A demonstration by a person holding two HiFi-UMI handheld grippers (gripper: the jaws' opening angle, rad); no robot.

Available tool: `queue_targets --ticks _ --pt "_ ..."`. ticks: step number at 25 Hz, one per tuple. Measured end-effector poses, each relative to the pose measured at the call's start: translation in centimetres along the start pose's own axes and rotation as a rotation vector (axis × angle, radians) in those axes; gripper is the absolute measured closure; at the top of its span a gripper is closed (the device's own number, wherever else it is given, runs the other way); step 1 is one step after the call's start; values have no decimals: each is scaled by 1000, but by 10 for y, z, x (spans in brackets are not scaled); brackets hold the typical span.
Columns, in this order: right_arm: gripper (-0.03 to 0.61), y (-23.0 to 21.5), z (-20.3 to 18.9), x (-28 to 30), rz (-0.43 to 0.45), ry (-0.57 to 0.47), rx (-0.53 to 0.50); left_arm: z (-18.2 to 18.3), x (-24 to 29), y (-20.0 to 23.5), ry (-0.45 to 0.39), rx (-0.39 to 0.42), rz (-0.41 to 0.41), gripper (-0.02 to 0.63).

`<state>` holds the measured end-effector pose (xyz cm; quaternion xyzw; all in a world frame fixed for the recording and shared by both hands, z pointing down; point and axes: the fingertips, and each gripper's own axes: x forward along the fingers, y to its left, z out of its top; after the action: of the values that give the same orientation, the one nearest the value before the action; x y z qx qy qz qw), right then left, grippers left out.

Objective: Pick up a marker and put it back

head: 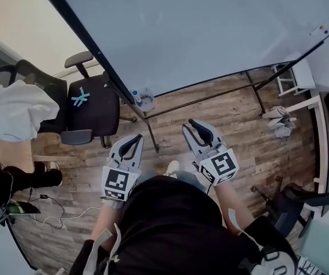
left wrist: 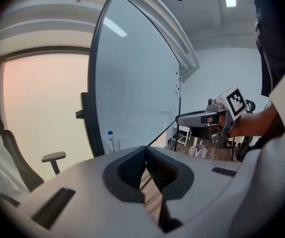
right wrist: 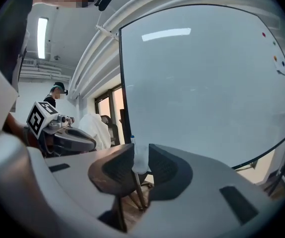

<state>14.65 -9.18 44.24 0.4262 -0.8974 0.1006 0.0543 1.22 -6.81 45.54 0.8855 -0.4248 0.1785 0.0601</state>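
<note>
The large whiteboard point(head: 199, 33) on its dark frame leans across the top of the head view. Small coloured dots point(head: 325, 30) sit near its far right corner; I cannot pick out any marker. A spray bottle point(head: 136, 98) and a pale cloth point(head: 147, 99) rest at the board's lower edge. Both grippers hang low, close to the person's body, well short of the board. The left gripper point(head: 131, 148) point(left wrist: 145, 155) has its pads meeting at the tips, with nothing between them. The right gripper point(head: 202, 129) point(right wrist: 141, 157) shows a narrow gap and holds nothing.
A black office chair point(head: 90, 105) stands left of the board, and a white garment point(head: 12, 110) is draped over another. White shelving point(head: 293, 76) and a pair of slippers point(head: 282, 122) are at the right. Cables point(head: 50, 211) lie on the wood floor. Another person point(right wrist: 58, 90) stands behind.
</note>
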Motion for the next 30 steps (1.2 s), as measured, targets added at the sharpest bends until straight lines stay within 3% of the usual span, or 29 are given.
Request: queue_targets --ticks 3,9,30 --pt "480 7 0 20 47 19 -12 -7 -11 16 6 -26 60 604" --pt "480 15 -2 56 68 39 -33 -15 -22 48 16 -39 98 604" --pt "480 48 -19 165 -6 105 -88 -48 -46 147 34 -37 66 604"
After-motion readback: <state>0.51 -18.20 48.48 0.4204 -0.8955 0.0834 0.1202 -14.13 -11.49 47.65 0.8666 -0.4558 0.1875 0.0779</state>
